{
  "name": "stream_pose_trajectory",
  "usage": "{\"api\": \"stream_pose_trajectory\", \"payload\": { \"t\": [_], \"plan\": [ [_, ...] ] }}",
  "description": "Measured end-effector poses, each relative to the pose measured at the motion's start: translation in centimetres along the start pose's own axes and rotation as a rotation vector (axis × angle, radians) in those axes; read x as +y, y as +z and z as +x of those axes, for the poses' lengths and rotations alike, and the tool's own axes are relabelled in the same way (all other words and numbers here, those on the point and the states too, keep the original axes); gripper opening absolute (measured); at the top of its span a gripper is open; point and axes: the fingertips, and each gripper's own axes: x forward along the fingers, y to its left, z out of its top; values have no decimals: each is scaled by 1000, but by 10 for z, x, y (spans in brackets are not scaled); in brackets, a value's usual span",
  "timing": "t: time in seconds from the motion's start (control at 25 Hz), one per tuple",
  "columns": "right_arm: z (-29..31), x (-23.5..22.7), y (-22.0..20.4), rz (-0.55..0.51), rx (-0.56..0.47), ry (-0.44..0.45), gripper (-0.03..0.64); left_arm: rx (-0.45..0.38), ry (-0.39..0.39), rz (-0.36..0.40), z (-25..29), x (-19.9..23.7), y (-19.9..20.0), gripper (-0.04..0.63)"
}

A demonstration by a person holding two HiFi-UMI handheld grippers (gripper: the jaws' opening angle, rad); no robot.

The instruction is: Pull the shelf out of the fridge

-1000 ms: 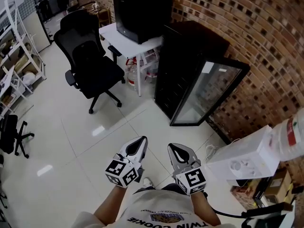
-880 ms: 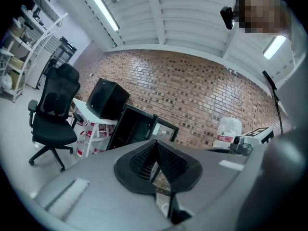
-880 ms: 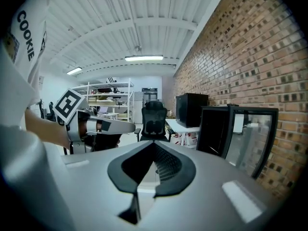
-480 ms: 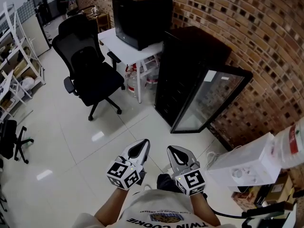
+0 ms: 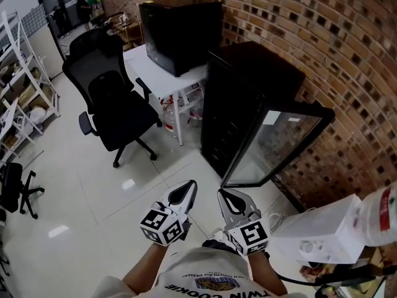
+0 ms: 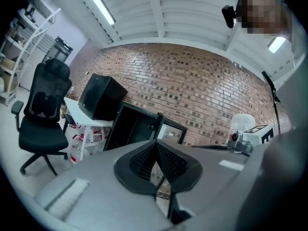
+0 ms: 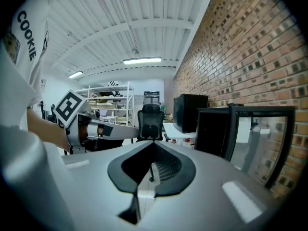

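Now, head view: my left gripper (image 5: 187, 189) and right gripper (image 5: 224, 195) are held side by side at 6 o'clock, both pointing toward 12. Each gripper view shows its jaws pressed together at the tips with nothing between them. The black fridge (image 5: 248, 92) stands against the brick wall (image 5: 335, 48) at 1 o'clock from the grippers, with its glass door (image 5: 279, 144) swung open toward 3 o'clock. The shelf is somewhere in the dark interior and I cannot make it out. Compared with a second ago, the fridge appears larger and lower in the head view, so it is nearer to both grippers. The office chair (image 5: 111, 101) has slid toward 9 o'clock. Neither gripper touches the fridge.
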Motion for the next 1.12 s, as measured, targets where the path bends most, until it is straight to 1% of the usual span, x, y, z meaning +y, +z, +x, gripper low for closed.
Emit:
{"api": "stream_pose_trajectory", "payload": {
  "t": [0.2,0.4,0.6,0.8,0.96,1.12],
  "plan": [
    [9,-50,9,-2,-10,6,5,12,0,-28,51,-2,-1,0],
    [15,-88,10,-4,-19,20,5,27,15,-46,89,-3,-8,0],
    [26,-114,10,-20,-14,26,5,21,19,-59,118,1,-4,0],
    [44,-122,11,-33,-14,57,5,25,12,-93,142,18,-7,0],
    [64,-130,18,-51,-12,51,5,27,-30,-145,169,36,-12,0],
    [93,-148,21,-66,4,5,5,32,-102,-213,206,60,-12,0]
  ]
}}
